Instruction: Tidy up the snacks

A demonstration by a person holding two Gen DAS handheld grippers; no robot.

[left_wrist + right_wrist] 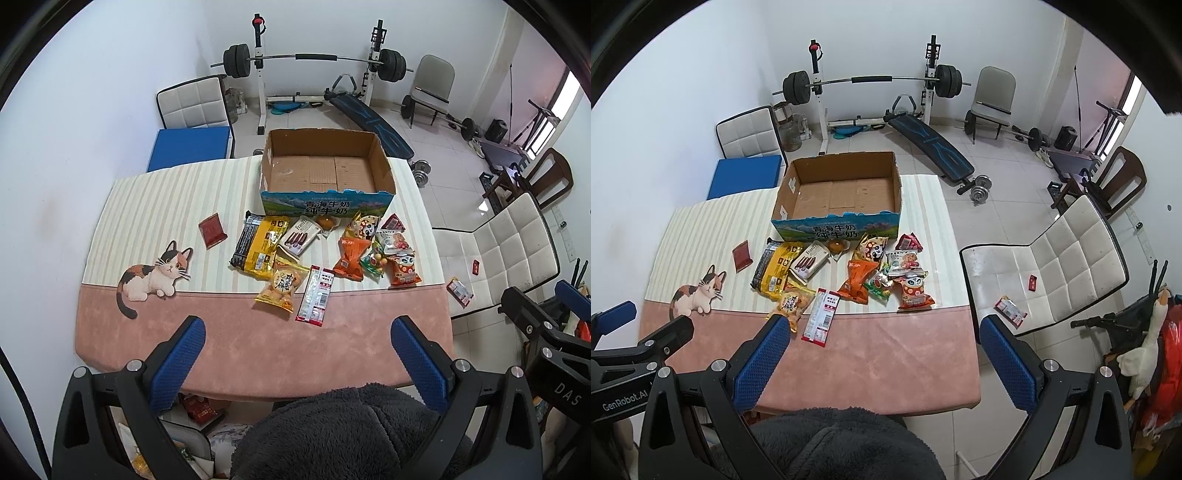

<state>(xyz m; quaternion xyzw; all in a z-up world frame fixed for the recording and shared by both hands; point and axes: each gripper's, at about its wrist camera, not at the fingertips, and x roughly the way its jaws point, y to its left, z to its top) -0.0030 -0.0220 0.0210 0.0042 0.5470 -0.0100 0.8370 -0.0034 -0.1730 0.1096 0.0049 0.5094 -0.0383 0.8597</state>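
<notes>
Left wrist view: my left gripper (297,354) hangs over the table's (258,354) near edge, jaws wide apart and empty; my right gripper (884,354) likewise. I judge nothing is sorted yet: the snacks (321,254) lie mid-table, the box (327,173) at the far edge, bare inside. Next I'd grab the nearest packet (315,295). Box reads "青海牛奶 纯牛奶"; one pack "Franzzi".
</notes>
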